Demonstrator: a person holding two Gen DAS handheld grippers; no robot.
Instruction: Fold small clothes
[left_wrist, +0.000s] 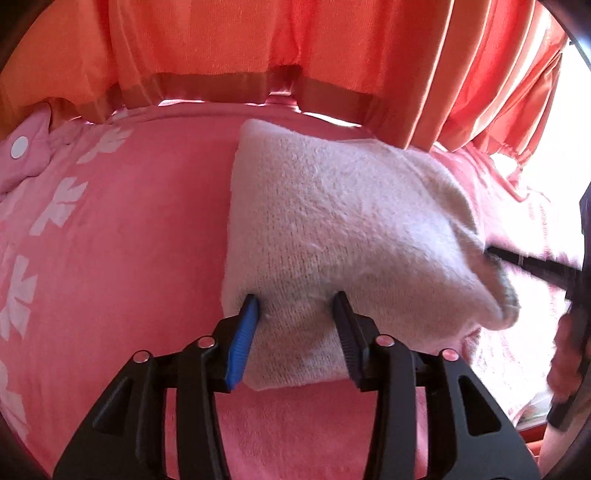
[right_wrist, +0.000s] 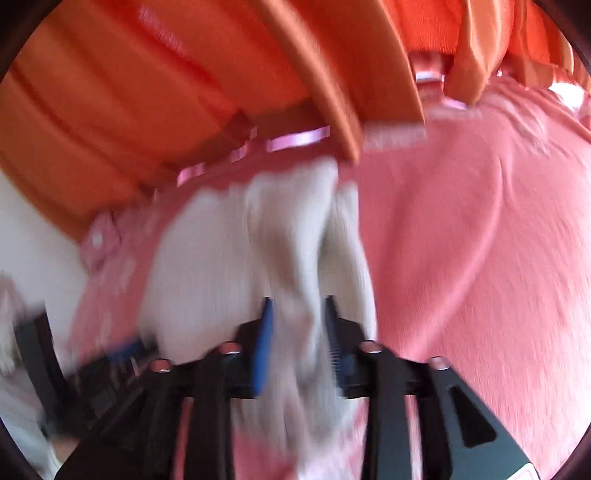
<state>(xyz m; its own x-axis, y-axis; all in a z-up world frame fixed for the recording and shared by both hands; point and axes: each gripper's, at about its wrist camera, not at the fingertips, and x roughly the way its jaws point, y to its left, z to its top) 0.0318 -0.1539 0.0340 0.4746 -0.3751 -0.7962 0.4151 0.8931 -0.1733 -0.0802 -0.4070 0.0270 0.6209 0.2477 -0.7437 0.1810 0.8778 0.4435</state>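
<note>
Because we want the fold to keep its shape, our left gripper (left_wrist: 295, 301) in the left wrist view is clenched on the near edge of the white knitted garment (left_wrist: 332, 221), which lies doubled on the pink blanket (left_wrist: 140, 221) below the orange curtain (left_wrist: 258, 44). The right gripper (left_wrist: 493, 254) reaches the garment's right end. In the blurred right wrist view, our right gripper (right_wrist: 299, 304) pinches a bunched fold of the knitted garment (right_wrist: 207, 258), probably to carry that end across.
</note>
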